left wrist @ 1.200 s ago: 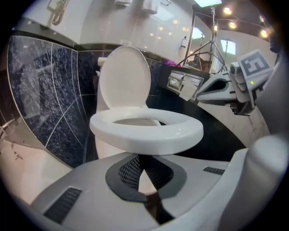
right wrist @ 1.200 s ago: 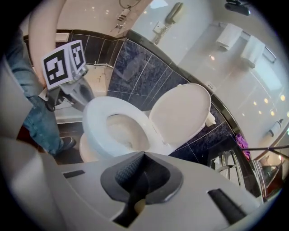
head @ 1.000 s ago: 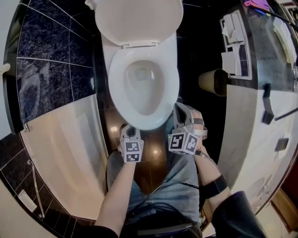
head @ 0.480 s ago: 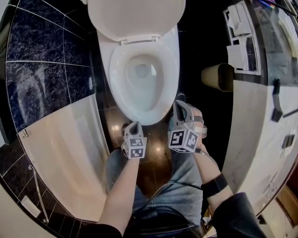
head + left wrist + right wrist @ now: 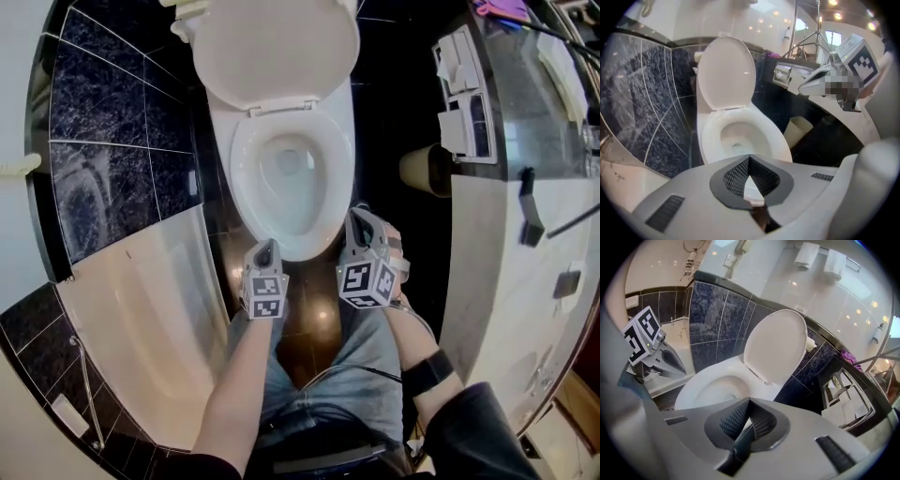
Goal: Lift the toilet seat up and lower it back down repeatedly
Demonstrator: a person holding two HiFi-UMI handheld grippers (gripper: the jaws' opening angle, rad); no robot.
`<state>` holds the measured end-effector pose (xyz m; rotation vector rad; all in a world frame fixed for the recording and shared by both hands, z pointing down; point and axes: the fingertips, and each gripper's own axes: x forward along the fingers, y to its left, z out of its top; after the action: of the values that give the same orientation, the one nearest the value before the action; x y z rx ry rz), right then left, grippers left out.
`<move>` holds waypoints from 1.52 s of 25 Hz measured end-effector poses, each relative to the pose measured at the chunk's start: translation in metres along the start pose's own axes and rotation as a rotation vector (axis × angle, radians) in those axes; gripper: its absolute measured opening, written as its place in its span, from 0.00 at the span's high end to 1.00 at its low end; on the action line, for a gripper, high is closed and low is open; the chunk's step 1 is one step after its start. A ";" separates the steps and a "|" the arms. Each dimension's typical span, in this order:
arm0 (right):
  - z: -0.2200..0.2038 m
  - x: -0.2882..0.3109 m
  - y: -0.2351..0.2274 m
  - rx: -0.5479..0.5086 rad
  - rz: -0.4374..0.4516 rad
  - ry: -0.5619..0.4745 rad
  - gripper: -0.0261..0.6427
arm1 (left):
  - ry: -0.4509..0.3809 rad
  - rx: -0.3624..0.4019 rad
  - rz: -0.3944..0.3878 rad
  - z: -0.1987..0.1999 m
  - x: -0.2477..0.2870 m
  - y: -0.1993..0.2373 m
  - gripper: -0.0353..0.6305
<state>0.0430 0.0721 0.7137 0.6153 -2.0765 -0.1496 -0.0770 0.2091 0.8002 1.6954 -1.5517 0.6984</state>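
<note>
The lid [image 5: 277, 47] stands raised behind the toilet bowl [image 5: 246, 173]. The left gripper [image 5: 265, 246] and right gripper [image 5: 360, 215] hover at the bowl's front rim, each pressed together on nothing.

Toilet [image 5: 291, 183] centre; bathtub [image 5: 141, 300] left, bin [image 5: 427, 167] right; left gripper [image 5: 266, 246], right gripper [image 5: 360, 216] just before toilet.
</note>
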 end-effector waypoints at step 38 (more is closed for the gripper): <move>0.206 -0.245 -0.156 0.236 0.023 -0.338 0.93 | -0.495 0.041 0.144 0.348 -0.339 -0.012 0.95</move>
<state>0.0388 0.0272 0.3601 0.7490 -2.4493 0.0079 -0.1357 0.1323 0.3233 1.8956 -2.0244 0.3953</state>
